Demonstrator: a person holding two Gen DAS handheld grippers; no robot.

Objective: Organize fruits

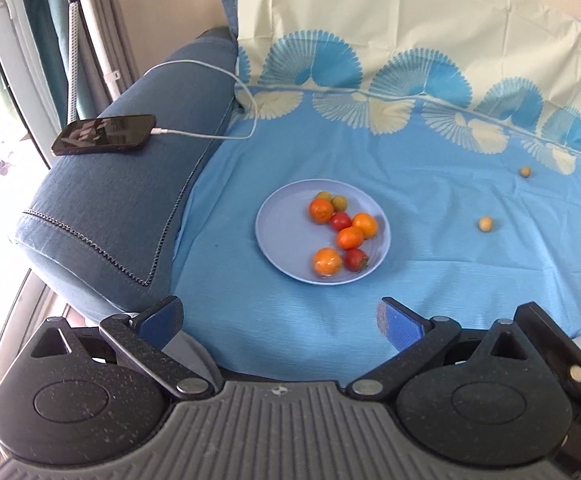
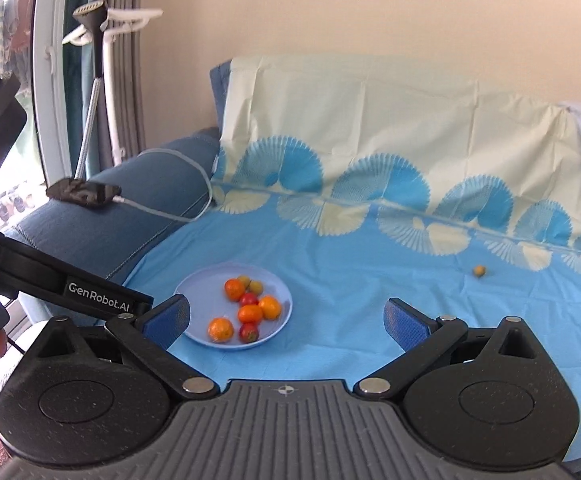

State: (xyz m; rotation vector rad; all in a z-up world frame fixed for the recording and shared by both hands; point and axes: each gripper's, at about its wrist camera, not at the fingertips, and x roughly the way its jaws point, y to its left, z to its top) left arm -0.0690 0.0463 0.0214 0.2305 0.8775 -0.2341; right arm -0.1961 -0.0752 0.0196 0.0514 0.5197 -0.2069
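A pale blue plate (image 1: 282,232) lies on the blue sheet and holds several small fruits: orange ones (image 1: 321,210), red ones (image 1: 340,221) and two greenish ones (image 1: 338,201). Two small yellowish fruits lie loose on the sheet to the right, one nearer (image 1: 486,224) and one farther (image 1: 525,172). My left gripper (image 1: 280,320) is open and empty, just in front of the plate. My right gripper (image 2: 286,320) is open and empty, near the plate (image 2: 198,292). One loose fruit (image 2: 479,270) shows in the right wrist view.
A black phone (image 1: 104,135) with a white cable (image 1: 210,134) rests on the blue sofa armrest (image 1: 122,208) at the left. A cream and blue patterned sheet (image 1: 410,40) covers the backrest. The left gripper's body (image 2: 50,280) shows at the left of the right wrist view.
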